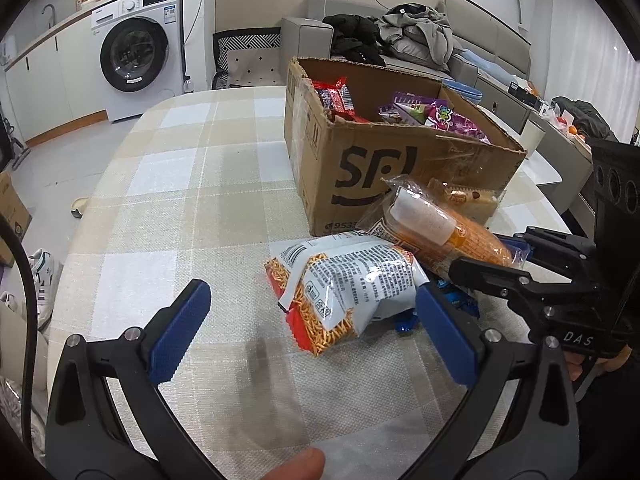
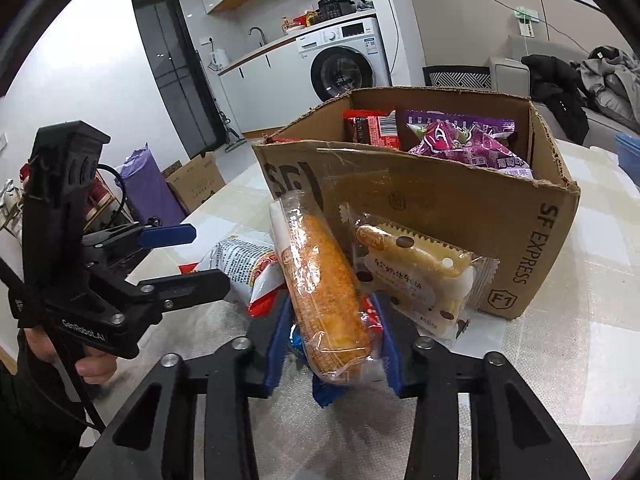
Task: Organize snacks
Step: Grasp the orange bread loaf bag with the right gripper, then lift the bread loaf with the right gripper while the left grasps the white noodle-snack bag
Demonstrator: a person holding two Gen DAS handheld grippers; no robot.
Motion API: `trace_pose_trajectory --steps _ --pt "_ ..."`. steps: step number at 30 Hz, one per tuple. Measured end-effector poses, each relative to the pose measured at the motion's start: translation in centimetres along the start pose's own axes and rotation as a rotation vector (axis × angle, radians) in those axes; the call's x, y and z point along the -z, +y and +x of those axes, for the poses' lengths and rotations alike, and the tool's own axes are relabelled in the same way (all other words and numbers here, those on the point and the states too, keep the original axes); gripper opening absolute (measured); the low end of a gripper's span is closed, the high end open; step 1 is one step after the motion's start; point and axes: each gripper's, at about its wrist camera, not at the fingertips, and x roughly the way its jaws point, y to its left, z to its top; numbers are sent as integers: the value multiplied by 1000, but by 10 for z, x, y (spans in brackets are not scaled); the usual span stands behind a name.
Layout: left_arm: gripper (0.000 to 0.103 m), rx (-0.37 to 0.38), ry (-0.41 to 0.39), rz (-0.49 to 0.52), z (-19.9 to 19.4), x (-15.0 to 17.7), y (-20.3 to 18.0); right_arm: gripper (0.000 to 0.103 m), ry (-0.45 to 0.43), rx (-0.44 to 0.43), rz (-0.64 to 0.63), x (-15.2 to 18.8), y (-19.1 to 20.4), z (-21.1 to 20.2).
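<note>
A: The tablecloth (image 1: 168, 208) looks like woven cloth, matt and coarse.
B: And at two o'clock from it, the box (image 1: 400, 176) is matt brown cardboard with torn edges.
A: The corn wrapper (image 2: 324, 292) is clear, glossy plastic film.

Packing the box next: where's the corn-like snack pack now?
Between the right gripper's blue pads, the corn-like snack pack leans toward the cardboard box, beside the cream biscuit pack.

2 close wrist views, shared cardboard box (image 1: 400, 160)
</note>
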Motion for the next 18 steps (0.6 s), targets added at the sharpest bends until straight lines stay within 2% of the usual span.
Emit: trace_pose_trajectory --steps 5,12,15,18 --pt "102 2 -13 -5 -5 0 2 30 -30 4 -25 8 7 -16" --pt "102 0 -15 -3 -7 0 -1 29 -120 -26 -17 20 9 -51" --pt "102 0 -7 2 -6 1 -5 29 -163 -86 34 17 1 -67" --pt "102 20 -5 6 -8 2 -10 29 -217 -77 51 11 -3 -84"
